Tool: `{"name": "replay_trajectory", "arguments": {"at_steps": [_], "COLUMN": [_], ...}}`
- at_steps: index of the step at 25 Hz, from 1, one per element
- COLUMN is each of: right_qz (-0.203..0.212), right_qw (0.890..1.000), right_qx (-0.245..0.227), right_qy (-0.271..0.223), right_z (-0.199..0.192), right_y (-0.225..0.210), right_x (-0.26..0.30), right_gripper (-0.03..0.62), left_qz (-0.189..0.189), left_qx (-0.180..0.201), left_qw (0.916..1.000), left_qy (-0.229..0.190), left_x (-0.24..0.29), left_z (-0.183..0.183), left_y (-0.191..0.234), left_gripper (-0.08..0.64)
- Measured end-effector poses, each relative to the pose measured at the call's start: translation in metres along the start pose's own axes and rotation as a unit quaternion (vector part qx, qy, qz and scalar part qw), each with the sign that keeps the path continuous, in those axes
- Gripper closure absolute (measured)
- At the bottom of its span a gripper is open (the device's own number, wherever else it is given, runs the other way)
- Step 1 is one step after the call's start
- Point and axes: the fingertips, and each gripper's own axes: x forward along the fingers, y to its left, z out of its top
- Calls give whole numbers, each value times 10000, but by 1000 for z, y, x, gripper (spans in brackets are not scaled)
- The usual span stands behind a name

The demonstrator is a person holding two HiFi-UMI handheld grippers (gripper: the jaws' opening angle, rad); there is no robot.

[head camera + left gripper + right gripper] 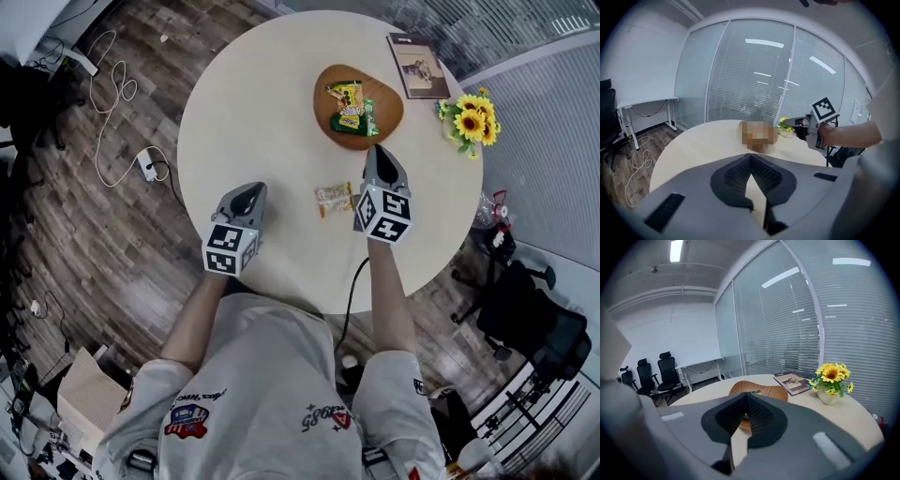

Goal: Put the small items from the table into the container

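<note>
A wooden tray (389, 105) sits toward the far side of the round cream table (262, 112) and holds several green and yellow snack packets (349, 106). One orange snack packet (333, 199) lies flat on the table between my two grippers. My right gripper (378, 152) is shut and empty, its tip just short of the tray's near rim; in the right gripper view the tray (776, 392) shows right behind the closed jaws (746, 397). My left gripper (251, 191) is shut and empty too, left of the loose packet, over bare table (750, 159).
A book (417, 64) lies beyond the tray on the right. A vase of sunflowers (469, 117) stands at the table's right edge. Cables and a power strip (148, 167) lie on the wooden floor to the left. Black office chairs (525, 309) stand at the right.
</note>
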Motion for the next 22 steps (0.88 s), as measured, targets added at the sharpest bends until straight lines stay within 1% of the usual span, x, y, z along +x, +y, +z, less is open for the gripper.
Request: {"name": "replay_trajectory", "arguments": {"at_steps": [2,5,9,12,14,16,22], "right_qz": [50,233,425,478,469,485,499], "right_qw": [9999,9997,9987,9977,9971,9967,9970], "right_qx": [9,-82,-128,24,107,135,116], "right_qy": [-103,-44,238,489,595,635,574], "right_z": [-6,-26,-65,-94,-107,-112,-107], "right_y": [13,36,63,75,80,83,82], "right_x": [-23,-52,-83,-99,-108,-113,-111], "right_gripper": [591,591,591,591,591,591,591], "left_qz": [-28,-32,-31,-13,6,6,-56], "left_qx": [16,32,62,94,110,89,167], "left_qw": [10000,10000,10000,9999,9999,9999,9998], "left_qy": [-31,-19,6,97,120,123,98], "left_x": [-1,0,-3,-3,-4,-6,-7], "left_z": [0,-3,-10,-18,-22,-24,-20], "left_y": [-4,-10,-17,-22,-24,-27,-35], "left_gripper": [554,554,554,554,554,554,554]}}
